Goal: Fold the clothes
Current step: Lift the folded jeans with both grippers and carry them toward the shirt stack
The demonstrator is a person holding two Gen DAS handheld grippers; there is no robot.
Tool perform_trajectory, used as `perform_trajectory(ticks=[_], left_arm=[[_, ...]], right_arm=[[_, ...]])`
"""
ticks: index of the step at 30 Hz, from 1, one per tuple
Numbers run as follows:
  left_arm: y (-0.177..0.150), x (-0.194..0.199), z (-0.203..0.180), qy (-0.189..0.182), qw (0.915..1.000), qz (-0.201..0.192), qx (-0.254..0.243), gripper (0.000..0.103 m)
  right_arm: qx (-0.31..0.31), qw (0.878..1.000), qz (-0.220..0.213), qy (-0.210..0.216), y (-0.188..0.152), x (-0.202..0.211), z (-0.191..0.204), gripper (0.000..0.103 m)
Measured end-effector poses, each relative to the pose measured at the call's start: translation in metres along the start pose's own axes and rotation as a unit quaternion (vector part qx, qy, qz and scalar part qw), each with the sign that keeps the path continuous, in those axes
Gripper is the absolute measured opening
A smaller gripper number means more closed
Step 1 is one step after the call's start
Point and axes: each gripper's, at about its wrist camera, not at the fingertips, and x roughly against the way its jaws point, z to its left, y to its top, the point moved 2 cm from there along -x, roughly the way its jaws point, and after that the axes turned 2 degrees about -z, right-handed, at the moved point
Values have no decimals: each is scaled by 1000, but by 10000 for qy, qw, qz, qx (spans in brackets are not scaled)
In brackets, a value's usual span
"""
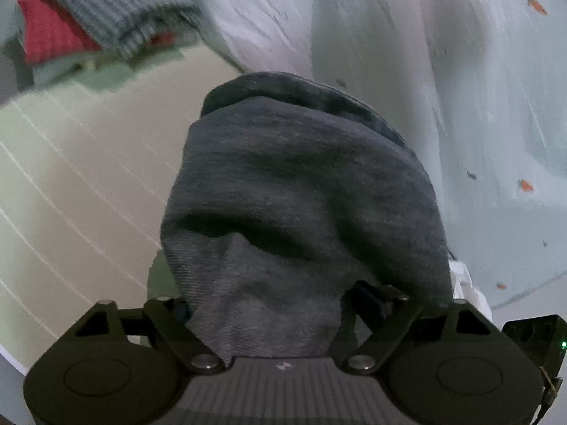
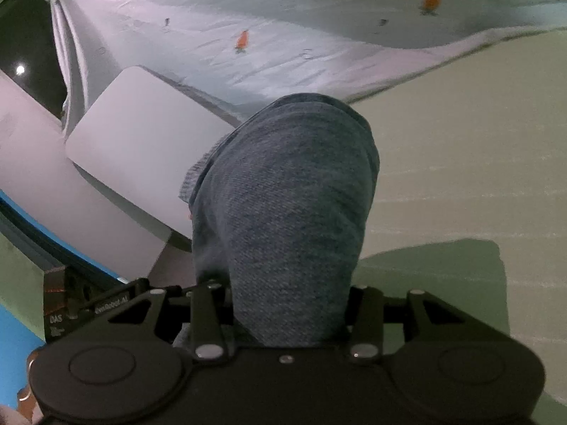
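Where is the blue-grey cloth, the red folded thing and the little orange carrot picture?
Blue-grey cloth (image 2: 287, 212): right wrist view, middle of the bunched fabric.
Red folded garment (image 1: 49, 35): left wrist view, its bare side under the grey knit.
Orange carrot print (image 2: 242, 40): right wrist view, middle of the print.

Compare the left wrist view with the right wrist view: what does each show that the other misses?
Left wrist only: a stack of folded clothes, grey ribbed knit over red.
Right wrist only: two flat white rounded panels and a blue edge.
Both: dark grey-blue denim-like cloth bunched between the gripper fingers, the pale striped surface, and a light sheet with small orange motifs.
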Motion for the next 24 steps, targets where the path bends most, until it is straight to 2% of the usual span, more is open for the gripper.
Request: perform_trajectory(ticks=[6, 10, 16, 19, 21, 22, 24], left_arm=[[89, 28, 47, -56, 9990, -445, 74, 78], [156, 55, 67, 12, 9956, -913, -219, 78], [271, 91, 86, 237, 9832, -1665, -704, 78], [327, 87, 97, 349, 9754, -1961, -942, 79], [363, 82, 107, 451, 9695, -2150, -1085, 81], [378, 73, 115, 627, 9674, -2217, -1046, 82], [401, 52, 138, 1137, 9621, -2309, -897, 86]], right_arm=[[72, 9994, -128, 311, 31, -78, 64, 45], [-22, 9964, -289, 796, 64, -137, 101, 45], [-407, 9837, -633, 1630, 120, -228, 148, 45], [-813, 9729, -813, 2008, 150, -276, 159, 45], [-1091, 9674, -937, 2085, 165, -306, 156, 45], [-1212, 9665, -990, 2033, 171, -322, 152, 48], [-1464, 9734, -862, 1538, 176, -361, 138, 56]])
